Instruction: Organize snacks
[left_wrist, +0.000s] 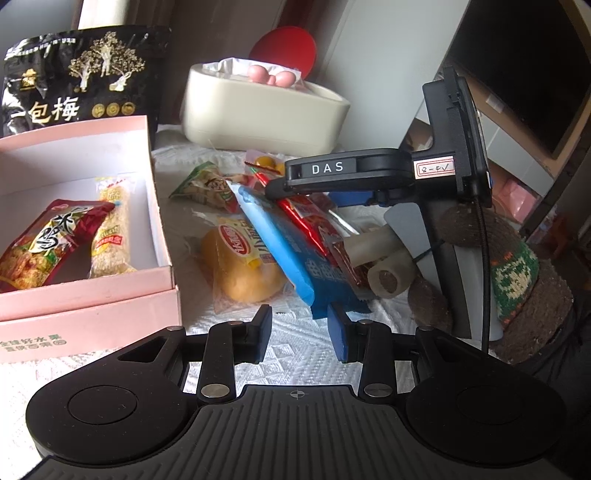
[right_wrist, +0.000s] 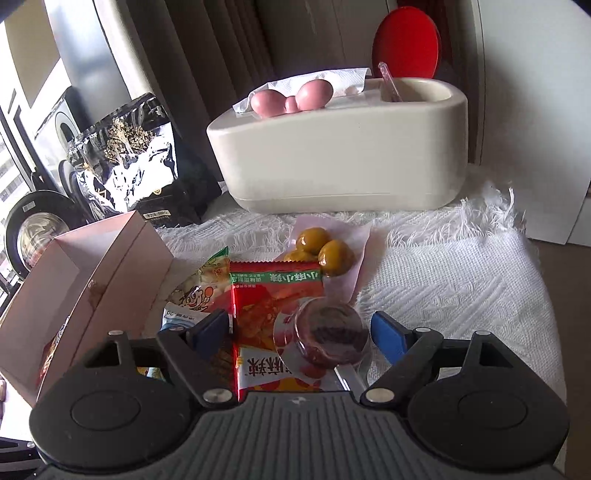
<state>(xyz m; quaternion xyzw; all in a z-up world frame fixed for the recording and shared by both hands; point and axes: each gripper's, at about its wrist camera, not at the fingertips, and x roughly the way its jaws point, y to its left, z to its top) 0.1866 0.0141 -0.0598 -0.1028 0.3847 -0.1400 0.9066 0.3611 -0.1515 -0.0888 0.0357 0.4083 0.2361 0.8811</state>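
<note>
A pink box (left_wrist: 110, 295) at the left holds a red snack bag (left_wrist: 48, 243) and a pale rice bar (left_wrist: 110, 229). A pile of snacks lies on the white cloth: a blue packet (left_wrist: 291, 243), a yellow cake pack (left_wrist: 243, 266), a green bag (left_wrist: 207, 186) and a red packet (left_wrist: 314, 221). My left gripper (left_wrist: 299, 328) is open, just short of the blue packet's near end. My right gripper (right_wrist: 303, 328) is open and straddles the red packet (right_wrist: 269, 314) and a round purple jelly cup (right_wrist: 325, 332); it also shows over the pile in the left wrist view (left_wrist: 321, 181).
A cream tissue box (right_wrist: 340, 155) with a pink ornament and a red lid behind stands at the back. A black plum bag (left_wrist: 74, 77) stands behind the pink box. A pack of yellow-green plums (right_wrist: 321, 247) lies beyond the red packet. The cloth's fringed edge (right_wrist: 509, 210) is at right.
</note>
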